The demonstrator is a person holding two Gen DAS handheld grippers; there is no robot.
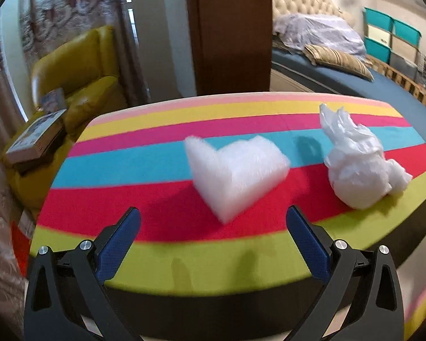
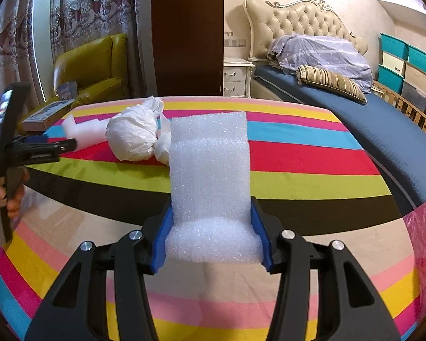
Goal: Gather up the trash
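On the striped, multicoloured cloth-covered table point(image 1: 162, 261), at mid-frame in the left wrist view, lies a white L-shaped foam corner piece point(image 1: 235, 170), with a crumpled white plastic bag point(image 1: 357, 164) to its right, apart from it. Below them the left gripper point(image 1: 213, 221) hovers with jaws spread and empty. Centre-frame in the right wrist view, the right gripper point(image 2: 211, 227) pinches a white foam block point(image 2: 210, 176). Behind the table stand a yellow-green leather armchair point(image 1: 79, 65), a dark wooden panel point(image 1: 230, 28) and a blue-sheeted bed point(image 2: 355, 119).
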